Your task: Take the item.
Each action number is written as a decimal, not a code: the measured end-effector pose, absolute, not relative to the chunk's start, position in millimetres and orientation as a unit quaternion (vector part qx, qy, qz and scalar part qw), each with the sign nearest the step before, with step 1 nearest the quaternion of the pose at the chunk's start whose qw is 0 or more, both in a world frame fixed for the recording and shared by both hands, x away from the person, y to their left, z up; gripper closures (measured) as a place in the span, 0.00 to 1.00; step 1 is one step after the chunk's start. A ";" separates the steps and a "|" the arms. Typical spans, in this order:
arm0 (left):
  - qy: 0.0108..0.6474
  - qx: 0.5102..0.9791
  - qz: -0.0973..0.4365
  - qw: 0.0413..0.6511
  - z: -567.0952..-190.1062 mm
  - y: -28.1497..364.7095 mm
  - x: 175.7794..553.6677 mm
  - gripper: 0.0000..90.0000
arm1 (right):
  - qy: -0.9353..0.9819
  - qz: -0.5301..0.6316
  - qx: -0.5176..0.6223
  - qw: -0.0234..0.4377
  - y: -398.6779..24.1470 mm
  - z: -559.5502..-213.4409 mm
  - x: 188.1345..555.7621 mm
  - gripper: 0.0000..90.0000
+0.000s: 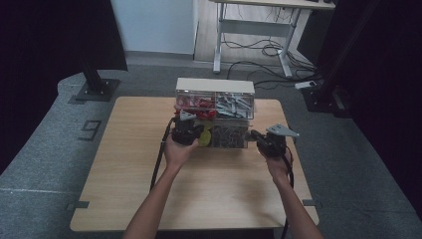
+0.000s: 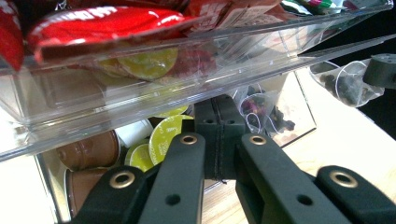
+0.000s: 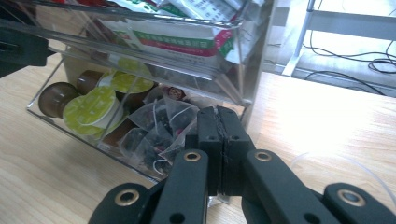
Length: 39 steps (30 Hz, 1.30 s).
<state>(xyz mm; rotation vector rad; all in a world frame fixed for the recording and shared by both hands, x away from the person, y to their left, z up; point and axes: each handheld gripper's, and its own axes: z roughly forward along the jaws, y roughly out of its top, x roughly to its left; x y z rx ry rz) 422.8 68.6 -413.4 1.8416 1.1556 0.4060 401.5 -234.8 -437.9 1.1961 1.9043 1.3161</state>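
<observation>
A clear two-drawer organiser stands at the table's far middle. Its upper drawer holds red packets and white sachets. The lower drawer sticks out toward me, with yellow-green and brown capsules on its left and mesh tea bags on its right. My left gripper is shut at the lower drawer's front left, under the upper drawer. My right gripper is shut at the front right corner. Whether either pinches the clear wall, I cannot tell.
The wooden table is bare in front of the organiser and to both sides. A thin white thread lies on it at the right. Behind the table are a desk frame with cables and a black stand base.
</observation>
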 end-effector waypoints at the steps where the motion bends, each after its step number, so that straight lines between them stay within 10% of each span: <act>1: 0.467 0.744 0.164 0.448 -413.5 68.6 422.9 1.00 | 0.704 0.486 0.443 0.266 -235.5 -437.8 401.7 0.98; 39: 0.466 0.745 0.163 0.448 -412.8 68.0 422.6 1.00 | 0.690 0.468 0.472 0.286 -265.1 -436.3 416.3 0.99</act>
